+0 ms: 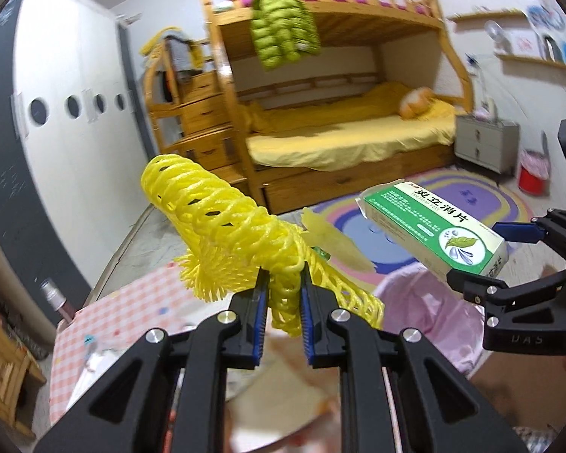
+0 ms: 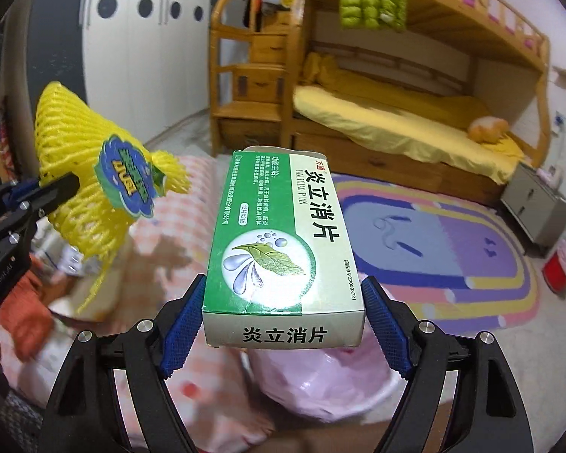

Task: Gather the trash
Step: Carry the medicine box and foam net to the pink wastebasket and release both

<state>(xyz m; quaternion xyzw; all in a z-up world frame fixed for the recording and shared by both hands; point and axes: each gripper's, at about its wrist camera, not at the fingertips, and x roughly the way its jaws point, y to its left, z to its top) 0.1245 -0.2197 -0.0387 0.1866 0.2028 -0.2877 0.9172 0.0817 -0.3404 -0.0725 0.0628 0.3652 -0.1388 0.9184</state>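
Both clamped: left gripper point(image 1: 283, 294) net point(image 1: 222, 222), right gripper point(image 2: 283, 324) box point(image 2: 279, 241).

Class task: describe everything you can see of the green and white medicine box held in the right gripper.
The medicine box is a slim cardboard carton, green and cream, printed with Chinese characters and a leaf with water drops. Its far end flap looks open. It is held in the air, long axis pointing away, between the right gripper's blue ridged fingers, above a pink bag.

- yellow foam net sleeve point(image 1: 222, 219): squished in the middle between two blue pads, flared open end sticking up and away, frayed fringe to one side, blue-green sticker on it
- green-and-white medicine box point(image 2: 283, 241): held up in the air lengthwise between blue pads, far flap open, leaf-and-droplets picture on top
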